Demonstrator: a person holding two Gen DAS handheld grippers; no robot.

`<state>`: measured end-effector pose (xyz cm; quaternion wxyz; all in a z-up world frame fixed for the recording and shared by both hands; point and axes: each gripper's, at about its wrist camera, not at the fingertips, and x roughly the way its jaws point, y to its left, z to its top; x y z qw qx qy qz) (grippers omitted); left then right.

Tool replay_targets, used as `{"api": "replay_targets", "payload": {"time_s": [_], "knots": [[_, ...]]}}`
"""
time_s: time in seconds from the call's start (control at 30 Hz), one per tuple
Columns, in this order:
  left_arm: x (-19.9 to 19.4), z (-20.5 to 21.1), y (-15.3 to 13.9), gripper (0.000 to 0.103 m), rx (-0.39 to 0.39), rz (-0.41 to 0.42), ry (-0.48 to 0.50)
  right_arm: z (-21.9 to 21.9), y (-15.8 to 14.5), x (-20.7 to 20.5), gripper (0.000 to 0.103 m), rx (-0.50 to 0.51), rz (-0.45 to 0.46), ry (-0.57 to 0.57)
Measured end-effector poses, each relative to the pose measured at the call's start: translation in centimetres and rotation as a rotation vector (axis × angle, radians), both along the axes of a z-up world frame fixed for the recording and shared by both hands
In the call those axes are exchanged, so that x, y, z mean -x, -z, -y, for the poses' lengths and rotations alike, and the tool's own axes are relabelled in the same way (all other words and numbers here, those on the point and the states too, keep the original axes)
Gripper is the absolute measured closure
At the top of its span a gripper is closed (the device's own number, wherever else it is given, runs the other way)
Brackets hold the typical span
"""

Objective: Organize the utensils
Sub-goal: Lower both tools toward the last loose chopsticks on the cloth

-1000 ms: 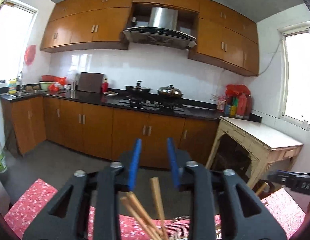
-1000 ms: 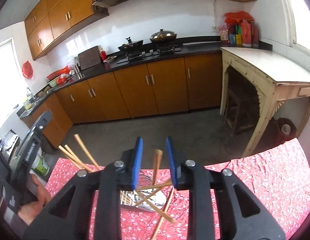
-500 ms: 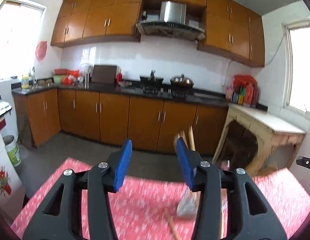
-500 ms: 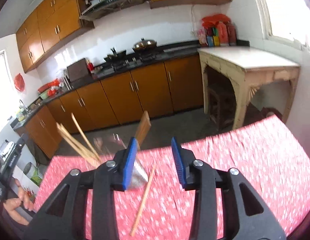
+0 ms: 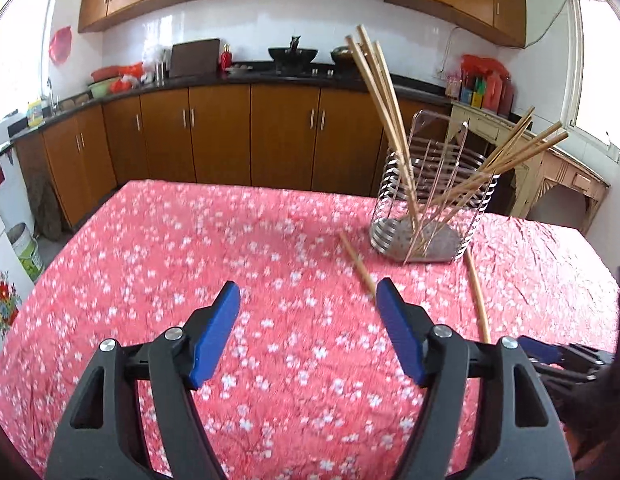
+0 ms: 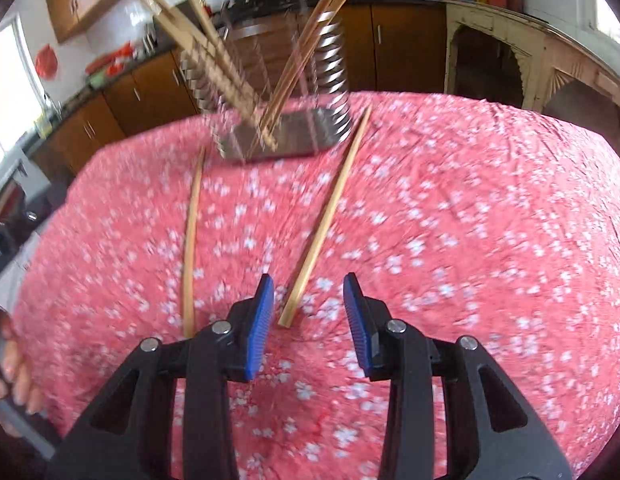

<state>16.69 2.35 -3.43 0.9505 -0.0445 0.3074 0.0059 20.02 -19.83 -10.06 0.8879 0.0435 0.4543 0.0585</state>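
Note:
A wire utensil holder (image 5: 430, 200) stands on the red flowered tablecloth (image 5: 189, 248) with several wooden chopsticks leaning in it. Two loose chopsticks lie on the cloth in front of it. My left gripper (image 5: 307, 292) hovers over bare cloth, jaws opening with nothing between them; the left loose chopstick (image 5: 356, 260) ends just beyond its right pad. My right gripper (image 6: 307, 284) is open low over the cloth, and the near end of the right loose chopstick (image 6: 330, 208) lies between its pads, untouched. The other chopstick (image 6: 191, 248) lies to its left.
A blue fingertip of the right gripper (image 5: 540, 350) shows at the left view's right edge. A person's hand (image 6: 13, 376) is at the right view's lower left. Wooden kitchen cabinets (image 5: 269, 136) and a pale side table (image 6: 550, 60) stand beyond the table's far edge.
Both grippers have come down from above the holder toward the tablecloth and tilted downward. The left jaws have spread much wider; the right jaws widened a little. The holder now stands ahead of both.

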Motion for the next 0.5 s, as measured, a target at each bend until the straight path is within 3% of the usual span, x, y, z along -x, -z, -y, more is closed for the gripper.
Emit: {"api": "replay_targets", "payload": {"time_s": [0.1, 0.17, 0.2, 0.4, 0.5], "knots": [[0.4, -0.2, 0.7, 0.033, 0.003, -0.018, -0.005, -0.7, 0.8, -0.5, 0.067, 0.038, 0.007, 0.013], [0.4, -0.2, 1.2, 0.033, 0.018, -0.041, 0.002, -0.9, 1.0, -0.5, 0.080, 0.079, 0.024, 0.020], [0.3, -0.1, 1.4, 0.032, 0.028, -0.056, 0.010, -0.5, 1.1, -0.6, 0.093, 0.077, 0.026, 0.033], [0.1, 3.0, 3.3, 0.032, 0.032, -0.122, 0.079, 4.9, 1.3, -1.2, 0.096, 0.042, 0.010, 0.172], [0.0, 5.5, 4.1, 0.032, 0.016, -0.154, 0.125, 9.5, 1.3, -1.5, 0.096, 0.030, 0.002, 0.312]]}}
